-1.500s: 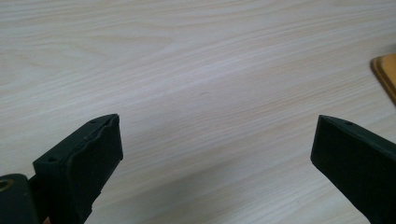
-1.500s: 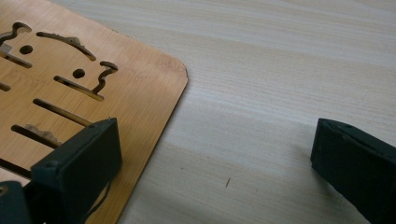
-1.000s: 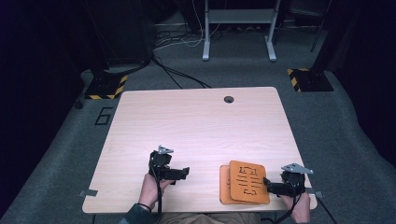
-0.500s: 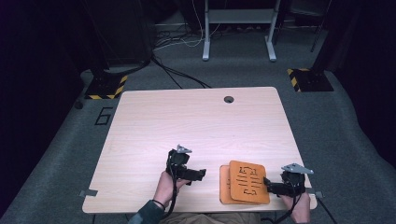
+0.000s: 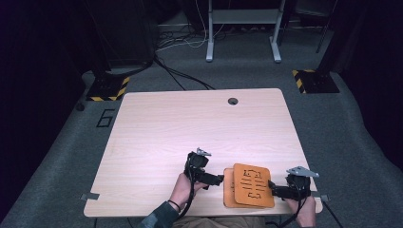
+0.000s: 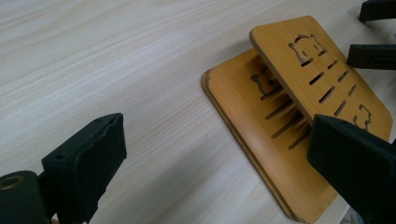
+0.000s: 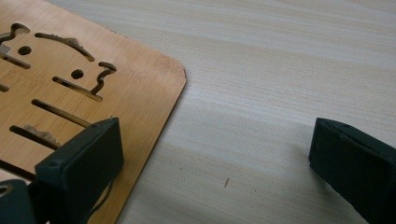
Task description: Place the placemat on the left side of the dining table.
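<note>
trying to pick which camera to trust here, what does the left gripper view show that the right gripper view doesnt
Left gripper view: two stacked orange wooden boards, the top board raised off the bottom board at its near end, and the other gripper's black jaw tips at the upper right. The left gripper is open.

Right gripper view: a close look at one rounded corner of a board with its cut-out slots and holes, and the open right gripper over bare table.

Both: slotted orange board on the pale wood table, between open black jaws.

Pale wood table (image 5: 166, 133); two stacked orange slotted boards (image 5: 249, 185) near front right edge.
</note>
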`<state>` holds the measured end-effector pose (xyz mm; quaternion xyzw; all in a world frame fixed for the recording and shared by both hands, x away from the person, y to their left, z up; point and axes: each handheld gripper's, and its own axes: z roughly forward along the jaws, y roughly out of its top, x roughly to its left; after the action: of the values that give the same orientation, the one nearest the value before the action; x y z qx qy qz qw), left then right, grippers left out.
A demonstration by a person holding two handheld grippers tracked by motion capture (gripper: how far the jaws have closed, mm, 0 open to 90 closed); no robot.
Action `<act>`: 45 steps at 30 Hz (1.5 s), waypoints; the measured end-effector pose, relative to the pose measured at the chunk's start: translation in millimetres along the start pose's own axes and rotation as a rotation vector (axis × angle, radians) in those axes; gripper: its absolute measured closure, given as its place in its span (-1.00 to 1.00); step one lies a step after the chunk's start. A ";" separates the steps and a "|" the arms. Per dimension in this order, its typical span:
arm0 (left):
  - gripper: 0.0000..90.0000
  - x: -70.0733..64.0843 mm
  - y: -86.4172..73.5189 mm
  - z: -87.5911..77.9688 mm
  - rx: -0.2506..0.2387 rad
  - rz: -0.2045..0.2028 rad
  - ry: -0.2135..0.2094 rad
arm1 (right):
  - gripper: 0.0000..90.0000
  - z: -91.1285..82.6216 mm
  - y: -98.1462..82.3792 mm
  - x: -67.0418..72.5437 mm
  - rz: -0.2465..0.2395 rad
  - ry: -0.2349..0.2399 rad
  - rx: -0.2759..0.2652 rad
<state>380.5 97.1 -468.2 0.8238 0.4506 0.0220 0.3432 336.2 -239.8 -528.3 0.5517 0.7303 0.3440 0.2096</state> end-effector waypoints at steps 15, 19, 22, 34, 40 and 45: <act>-0.89 -28.6 21.3 30.7 0.074 0.037 -0.116 | -0.94 0.0 -0.1 -0.1 0.001 -0.001 -0.002; -0.87 -36.1 26.1 38.0 0.096 0.034 -0.151 | -0.94 0.0 -0.1 0.0 0.001 -0.001 -0.002; -0.86 -39.2 27.7 41.2 0.106 0.035 -0.160 | -0.94 0.0 -0.1 0.0 0.001 -0.001 -0.003; -0.81 -47.1 30.0 55.6 0.164 -0.008 -0.221 | -0.94 0.1 -0.1 0.0 0.001 -0.001 -0.003; -0.78 -52.0 31.8 60.2 0.180 -0.030 -0.242 | -0.94 0.1 -0.1 -0.1 0.001 -0.001 -0.003; -0.78 -53.4 33.2 62.6 0.193 -0.028 -0.239 | -0.94 0.0 -0.1 -0.1 0.002 -0.002 -0.004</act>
<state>394.6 10.6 -482.0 0.8432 0.4182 -0.1243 0.3140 336.2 -239.8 -528.4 0.5525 0.7288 0.3451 0.2109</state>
